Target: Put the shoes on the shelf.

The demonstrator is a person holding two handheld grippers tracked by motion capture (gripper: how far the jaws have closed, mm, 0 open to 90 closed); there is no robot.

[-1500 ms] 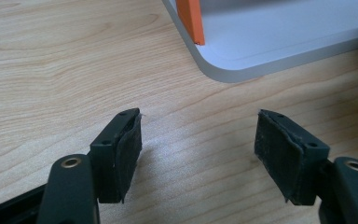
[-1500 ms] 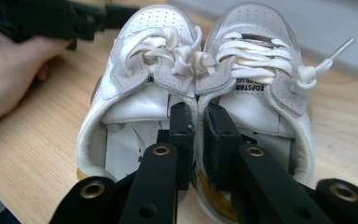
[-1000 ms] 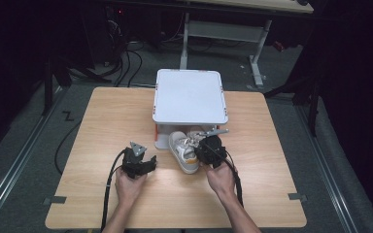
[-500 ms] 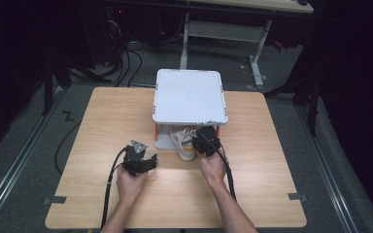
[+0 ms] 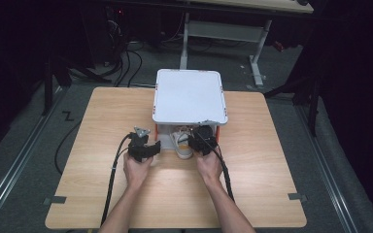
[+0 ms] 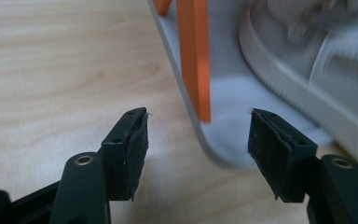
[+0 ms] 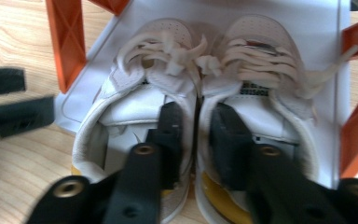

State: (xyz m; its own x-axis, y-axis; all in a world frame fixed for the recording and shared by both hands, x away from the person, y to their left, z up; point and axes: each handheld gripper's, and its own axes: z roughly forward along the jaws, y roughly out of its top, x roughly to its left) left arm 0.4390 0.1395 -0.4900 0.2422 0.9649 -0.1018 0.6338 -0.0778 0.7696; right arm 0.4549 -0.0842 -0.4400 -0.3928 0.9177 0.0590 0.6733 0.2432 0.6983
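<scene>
A pair of white sneakers (image 7: 135, 98) with yellow heels lies side by side, toes pointing into a white rack (image 5: 189, 94) with orange legs (image 7: 67, 42). My right gripper (image 7: 196, 126) has one jaw inside each shoe and is shut on their two touching inner walls. In the high view the sneakers (image 5: 182, 144) sit half under the rack's top, with the right gripper (image 5: 201, 138) at their heels. My left gripper (image 6: 198, 149) stands open with nothing between its fingers, low on the table, at the rack's front left corner by an orange leg (image 6: 195, 56). It is also in the high view, as the left gripper (image 5: 148, 146).
The rack's white base plate (image 6: 223, 98) lies flat on the wooden table (image 5: 272, 184), and the shoes rest partly on it. Bare wood stretches to both sides and in front of the hands. Cables trail from both grippers toward the table's near edge.
My right gripper has pushed the sneakers away from me, from the open table into the rack under its top. The left gripper has stayed in place.
</scene>
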